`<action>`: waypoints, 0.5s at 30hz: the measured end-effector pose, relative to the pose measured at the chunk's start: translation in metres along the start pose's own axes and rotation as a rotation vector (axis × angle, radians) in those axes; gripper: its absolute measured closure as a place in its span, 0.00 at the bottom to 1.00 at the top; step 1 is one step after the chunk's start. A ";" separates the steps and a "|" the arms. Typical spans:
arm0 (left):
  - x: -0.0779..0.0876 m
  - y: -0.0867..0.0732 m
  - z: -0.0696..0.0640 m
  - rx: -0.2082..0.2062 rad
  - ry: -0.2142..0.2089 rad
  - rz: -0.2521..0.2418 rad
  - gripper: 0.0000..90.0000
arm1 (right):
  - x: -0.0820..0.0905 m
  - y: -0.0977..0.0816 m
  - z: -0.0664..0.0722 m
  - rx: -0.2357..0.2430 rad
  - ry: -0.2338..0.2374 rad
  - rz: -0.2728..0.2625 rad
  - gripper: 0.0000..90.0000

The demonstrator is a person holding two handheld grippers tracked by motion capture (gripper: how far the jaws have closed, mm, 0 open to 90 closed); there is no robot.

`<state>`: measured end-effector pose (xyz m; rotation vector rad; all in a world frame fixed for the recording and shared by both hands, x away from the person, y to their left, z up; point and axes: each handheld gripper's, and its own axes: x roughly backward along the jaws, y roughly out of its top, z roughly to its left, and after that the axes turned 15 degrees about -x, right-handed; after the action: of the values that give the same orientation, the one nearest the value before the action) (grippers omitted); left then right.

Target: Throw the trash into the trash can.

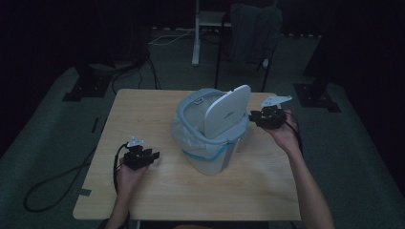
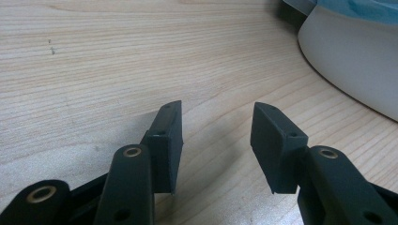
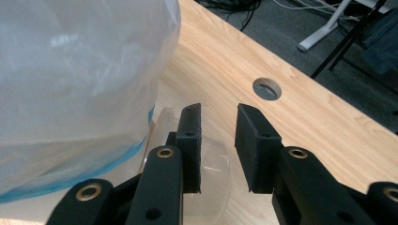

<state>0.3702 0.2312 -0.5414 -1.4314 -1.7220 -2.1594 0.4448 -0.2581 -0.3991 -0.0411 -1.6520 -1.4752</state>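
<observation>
A white waste bin [image 1: 210,152] stands mid-table, lined with a thin plastic bag with a blue band [image 3: 75,70], its swing lid [image 1: 228,114] tipped upright. My right gripper [image 1: 251,118] hangs by the bin's right rim. Its jaws [image 3: 218,110] stand apart with only the table top showing between them, close beside the bag. A clear curved piece [image 3: 213,164] lies under the jaws. My left gripper [image 1: 152,156] rests low on the table left of the bin, open [image 2: 217,110] and holding nothing. The bin's base [image 2: 347,70] sits off to its right.
The wooden table [image 1: 143,109] has a round cable hole [image 3: 266,88] beyond the right jaws. Behind the table stand a chair with a dark garment [image 1: 253,28] and a white desk leg [image 1: 196,33]. Cables [image 1: 52,186] trail over the floor at left.
</observation>
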 end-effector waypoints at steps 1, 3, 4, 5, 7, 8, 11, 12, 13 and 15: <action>0.000 0.000 0.000 0.000 0.000 0.000 0.61 | 0.000 -0.001 0.000 -0.001 0.002 0.005 0.78; 0.000 0.000 0.000 0.002 -0.001 -0.002 0.61 | -0.002 -0.005 0.001 0.000 0.006 0.013 0.78; 0.000 0.000 0.000 0.003 -0.001 -0.003 0.61 | -0.003 -0.007 0.001 0.003 0.006 0.020 0.78; 0.000 0.000 0.000 0.007 -0.002 -0.005 0.61 | -0.003 -0.009 0.002 0.003 0.007 0.025 0.78; 0.000 0.000 0.000 0.007 -0.002 -0.005 0.61 | -0.005 -0.013 0.003 0.005 0.009 0.035 0.77; 0.000 0.000 0.000 0.003 -0.001 -0.003 0.61 | -0.006 -0.015 0.003 0.009 0.012 0.038 0.77; 0.000 0.000 0.000 0.007 -0.002 -0.005 0.61 | -0.009 -0.020 0.004 0.003 0.017 0.054 0.77; 0.000 0.000 0.000 0.004 -0.001 -0.003 0.61 | -0.010 -0.021 0.005 0.004 0.020 0.057 0.77; 0.000 0.000 0.000 0.003 -0.001 -0.002 0.61 | -0.011 -0.022 0.005 0.004 0.024 0.059 0.77; 0.000 0.000 0.000 0.003 -0.001 -0.001 0.61 | -0.012 -0.023 0.007 0.003 0.031 0.061 0.77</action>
<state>0.3704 0.2313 -0.5414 -1.4314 -1.7263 -2.1564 0.4352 -0.2527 -0.4241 -0.0658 -1.6145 -1.4208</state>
